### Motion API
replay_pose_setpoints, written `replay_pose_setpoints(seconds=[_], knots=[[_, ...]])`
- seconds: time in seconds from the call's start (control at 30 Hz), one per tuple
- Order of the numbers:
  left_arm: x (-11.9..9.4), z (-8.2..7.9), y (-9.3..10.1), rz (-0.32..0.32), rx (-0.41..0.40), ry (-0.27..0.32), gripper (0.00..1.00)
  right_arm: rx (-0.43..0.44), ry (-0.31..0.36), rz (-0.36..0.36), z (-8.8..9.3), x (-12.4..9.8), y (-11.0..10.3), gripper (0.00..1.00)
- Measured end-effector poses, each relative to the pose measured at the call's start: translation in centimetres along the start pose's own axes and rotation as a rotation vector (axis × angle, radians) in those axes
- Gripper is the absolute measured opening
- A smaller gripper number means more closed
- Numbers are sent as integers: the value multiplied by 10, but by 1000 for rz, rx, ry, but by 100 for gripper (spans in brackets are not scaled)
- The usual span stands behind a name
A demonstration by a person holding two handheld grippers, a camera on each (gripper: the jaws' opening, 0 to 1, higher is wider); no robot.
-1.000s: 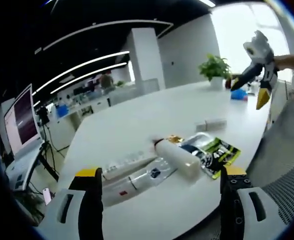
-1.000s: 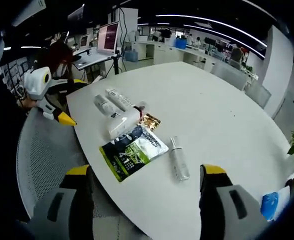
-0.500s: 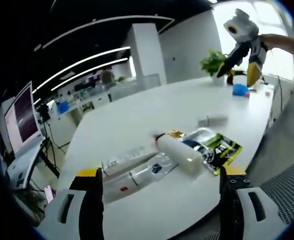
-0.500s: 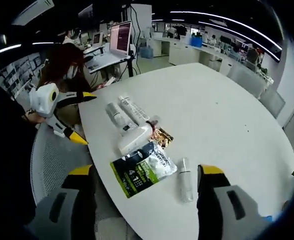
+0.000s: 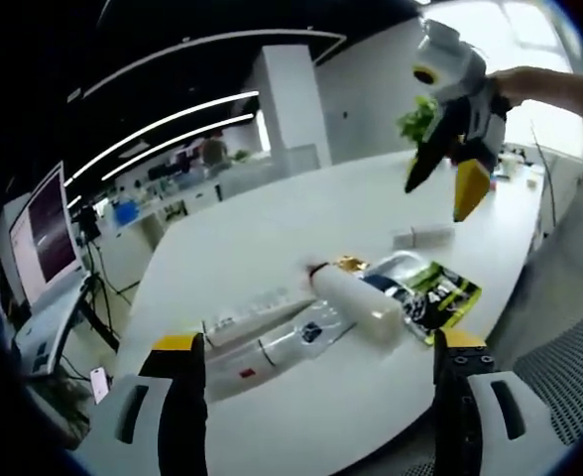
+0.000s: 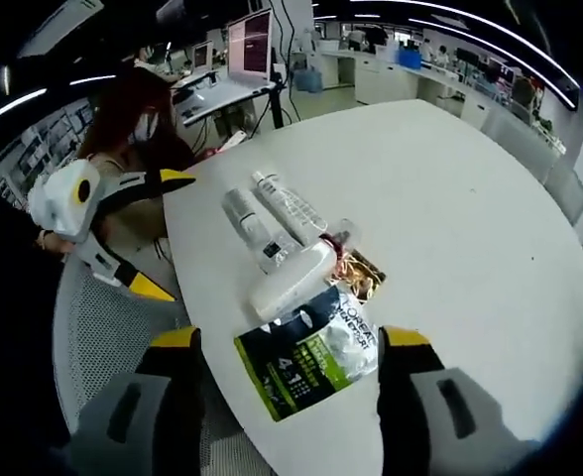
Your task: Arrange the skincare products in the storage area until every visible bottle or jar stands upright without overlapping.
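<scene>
Left gripper view: round white table point(image 5: 301, 238) in an open office, both grippers' jaws wide.

An open-plan office: long ceiling light strips point(image 5: 163, 129) across the upper left, a lit monitor point(image 5: 42, 233) on a stand at the left edge, desk rows point(image 6: 410, 74) along the top, and a round white meeting table point(image 5: 272, 238).
</scene>
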State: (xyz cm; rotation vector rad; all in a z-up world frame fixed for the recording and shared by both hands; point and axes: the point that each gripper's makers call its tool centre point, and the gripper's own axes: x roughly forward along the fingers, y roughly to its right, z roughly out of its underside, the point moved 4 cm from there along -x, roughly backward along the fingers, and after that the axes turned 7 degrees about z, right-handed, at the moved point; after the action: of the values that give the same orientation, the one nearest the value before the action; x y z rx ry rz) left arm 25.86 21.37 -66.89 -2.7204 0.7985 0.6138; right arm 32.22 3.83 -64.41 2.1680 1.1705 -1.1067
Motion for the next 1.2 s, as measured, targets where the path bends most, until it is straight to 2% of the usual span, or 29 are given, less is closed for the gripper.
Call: replay_pose_setpoints(seconds=[0.4, 0.53, 0.77, 0.83, 0.97, 1.2], knots=[[0, 0, -2, -6, -5, 7, 92, 57, -57, -53, -6, 49, -11, 63], [0, 0, -3, -10, -8, 9, 91, 53, -82, -31, -7, 62, -13, 63], [0, 2, -4, -14, -12, 4, 91, 152, -105, -25, -10, 88, -17, 64], [0, 2, -4, -14, -10, 5, 91, 154, -104, -15, -11, 94, -17, 64], [0, 2, -4, -16, -16, 4, 90, 158, -153, 2, -8, 105, -19, 59], [0, 3, -4, -12, -12, -3, 90, 144, -186, 30, -5, 118, -20, 52]])
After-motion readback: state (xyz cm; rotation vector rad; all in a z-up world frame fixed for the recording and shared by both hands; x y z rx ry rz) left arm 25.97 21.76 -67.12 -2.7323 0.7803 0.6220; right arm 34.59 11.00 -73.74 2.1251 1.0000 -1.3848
